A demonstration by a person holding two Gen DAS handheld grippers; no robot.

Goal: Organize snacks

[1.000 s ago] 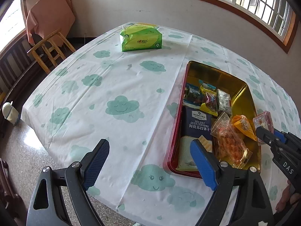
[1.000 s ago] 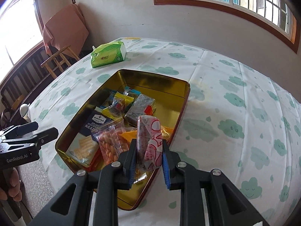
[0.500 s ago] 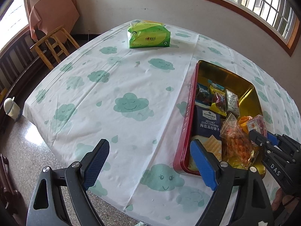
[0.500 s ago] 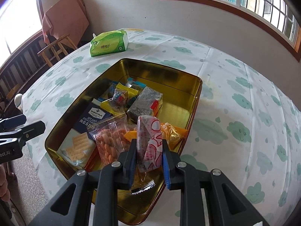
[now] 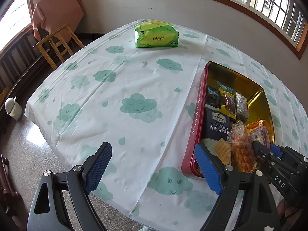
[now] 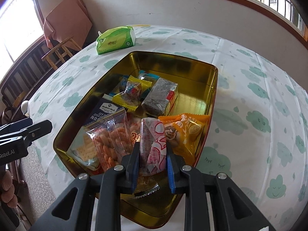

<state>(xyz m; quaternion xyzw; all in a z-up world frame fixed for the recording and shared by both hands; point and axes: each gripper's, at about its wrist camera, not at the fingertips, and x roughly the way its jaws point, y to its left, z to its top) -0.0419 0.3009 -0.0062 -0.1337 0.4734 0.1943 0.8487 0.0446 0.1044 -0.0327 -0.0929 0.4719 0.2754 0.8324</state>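
Over the near end of the gold tin point(image 6: 211, 88), where 7 or so snacks are already gathered, a pink-and-white packet point(image 6: 154, 146) is held pinched in the right claw point(image 6: 152, 165) and not yet set down, while the left claw point(image 5: 152, 170) is kept wide and empty above the tabletop point(image 5: 125, 88), where no loose snacks are seen.

hidden: cracker pack point(image 6: 84, 152) under shrimp snack bag point(image 6: 109, 142) | cut off: stool point(image 5: 55, 44)
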